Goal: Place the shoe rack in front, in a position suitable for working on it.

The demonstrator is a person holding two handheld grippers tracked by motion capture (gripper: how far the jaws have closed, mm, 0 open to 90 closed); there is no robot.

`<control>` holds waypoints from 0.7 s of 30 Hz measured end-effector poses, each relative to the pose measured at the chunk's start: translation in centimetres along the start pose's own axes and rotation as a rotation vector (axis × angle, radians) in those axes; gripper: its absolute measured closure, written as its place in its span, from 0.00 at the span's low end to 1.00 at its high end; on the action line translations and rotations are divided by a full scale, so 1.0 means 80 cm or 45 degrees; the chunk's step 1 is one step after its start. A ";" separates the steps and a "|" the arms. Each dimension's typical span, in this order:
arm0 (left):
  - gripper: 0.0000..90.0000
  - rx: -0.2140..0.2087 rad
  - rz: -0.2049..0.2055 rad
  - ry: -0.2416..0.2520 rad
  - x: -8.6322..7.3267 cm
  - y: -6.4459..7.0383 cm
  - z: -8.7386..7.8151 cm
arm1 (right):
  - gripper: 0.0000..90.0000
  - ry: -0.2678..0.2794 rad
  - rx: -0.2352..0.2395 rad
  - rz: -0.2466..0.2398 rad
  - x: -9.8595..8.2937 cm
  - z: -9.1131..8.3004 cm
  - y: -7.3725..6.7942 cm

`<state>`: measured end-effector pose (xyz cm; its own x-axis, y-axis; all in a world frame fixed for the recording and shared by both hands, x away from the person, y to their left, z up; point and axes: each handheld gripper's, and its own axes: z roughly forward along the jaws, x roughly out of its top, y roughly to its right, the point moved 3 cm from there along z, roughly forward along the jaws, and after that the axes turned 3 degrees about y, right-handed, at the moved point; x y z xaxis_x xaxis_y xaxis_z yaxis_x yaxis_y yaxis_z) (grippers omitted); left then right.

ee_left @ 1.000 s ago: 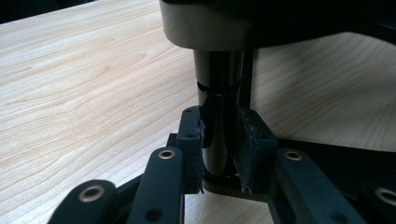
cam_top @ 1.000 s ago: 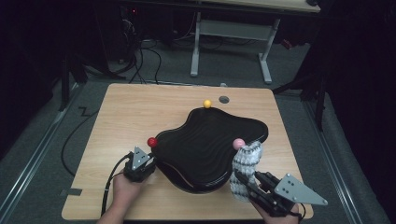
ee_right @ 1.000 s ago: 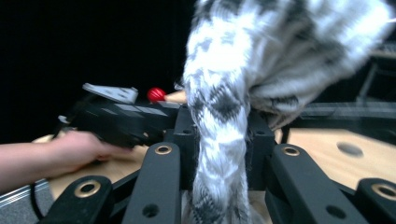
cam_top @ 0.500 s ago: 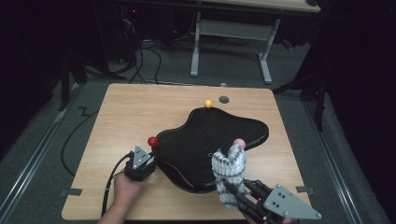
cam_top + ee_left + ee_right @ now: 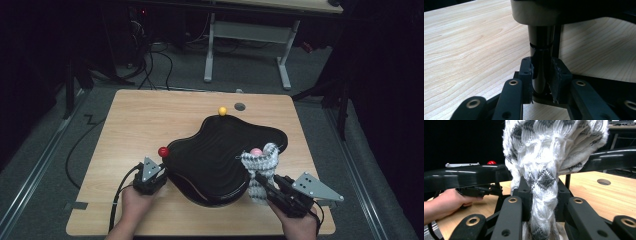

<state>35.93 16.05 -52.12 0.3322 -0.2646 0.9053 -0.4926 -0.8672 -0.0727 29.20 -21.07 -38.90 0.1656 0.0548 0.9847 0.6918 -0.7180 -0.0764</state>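
A black wavy-topped stand (image 5: 220,150) sits mid-table, with a red ball (image 5: 163,151), a yellow ball (image 5: 222,111) and a pink ball (image 5: 256,151) at its edges. My left gripper (image 5: 156,176) is at the stand's near-left side. In the left gripper view, it (image 5: 541,75) is shut on a black post (image 5: 541,45) under the stand. My right gripper (image 5: 267,187) is shut on a grey-and-white knitted sock (image 5: 260,167), held upright with its top against the pink ball. In the right gripper view, the sock (image 5: 549,152) rises from between the jaws of the gripper (image 5: 541,192).
The wooden table (image 5: 145,120) has a round hole (image 5: 240,106) near its far edge, beside the yellow ball. A second table frame (image 5: 245,35) and cables stand on the dark floor beyond. In the right gripper view, the hand holding the left gripper (image 5: 476,190) is under the stand.
The right gripper swung the knitted sock left over the stand's near edge, then back right and farther in, against the pink ball. The left gripper has stayed on the post.
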 end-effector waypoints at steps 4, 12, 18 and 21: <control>0.81 -0.003 0.001 0.001 0.000 0.000 0.000 | 0.83 -0.005 0.011 -0.010 0.003 -0.003 -0.006; 0.81 0.002 -0.002 0.000 0.000 -0.001 0.002 | 0.83 0.060 0.135 -0.125 0.023 -0.025 -0.054; 0.81 0.019 -0.022 -0.003 0.000 -0.005 0.002 | 0.83 0.073 0.217 -0.198 0.025 -0.024 -0.094; 0.81 0.025 -0.027 -0.005 0.000 -0.007 0.002 | 0.83 0.084 0.224 -0.251 0.025 -0.023 -0.110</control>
<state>36.35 16.44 -52.12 0.3453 -0.2475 0.9053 -0.4698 -0.8806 -0.0616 22.15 -15.91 -35.95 -0.0266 0.1318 0.9909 0.8185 -0.5663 0.0972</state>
